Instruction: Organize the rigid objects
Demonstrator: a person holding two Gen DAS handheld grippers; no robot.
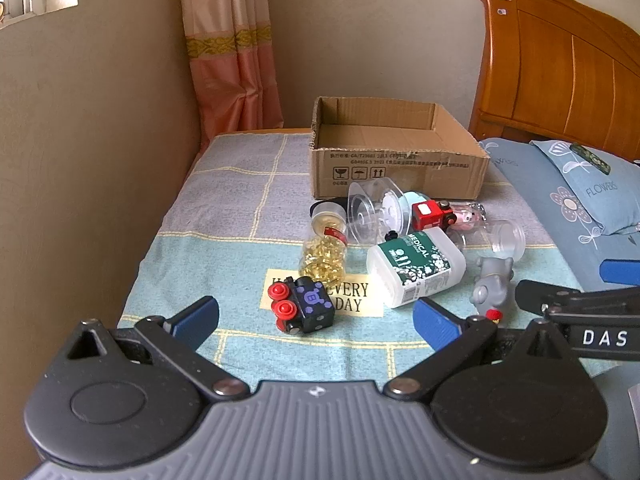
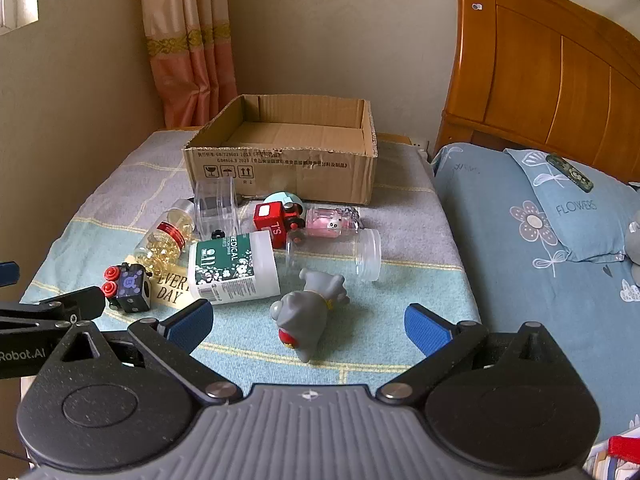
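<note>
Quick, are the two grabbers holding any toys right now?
Left gripper: open, holding nothing.
Right gripper: open, holding nothing.

An open cardboard box [image 2: 280,168] sits mid-frame. Below it lie a capsule bottle [image 2: 164,240], white medical bottle [image 2: 234,268], red toy truck [image 2: 276,220], clear jar [image 2: 340,252], grey figurine [image 2: 308,312] and black toy train [image 2: 128,284].

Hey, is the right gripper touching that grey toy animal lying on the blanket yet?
Apart. The right wrist view shows the right gripper wide open, and blanket shows between each blue pad and the grey toy animal, which lies on the blanket unheld.
</note>
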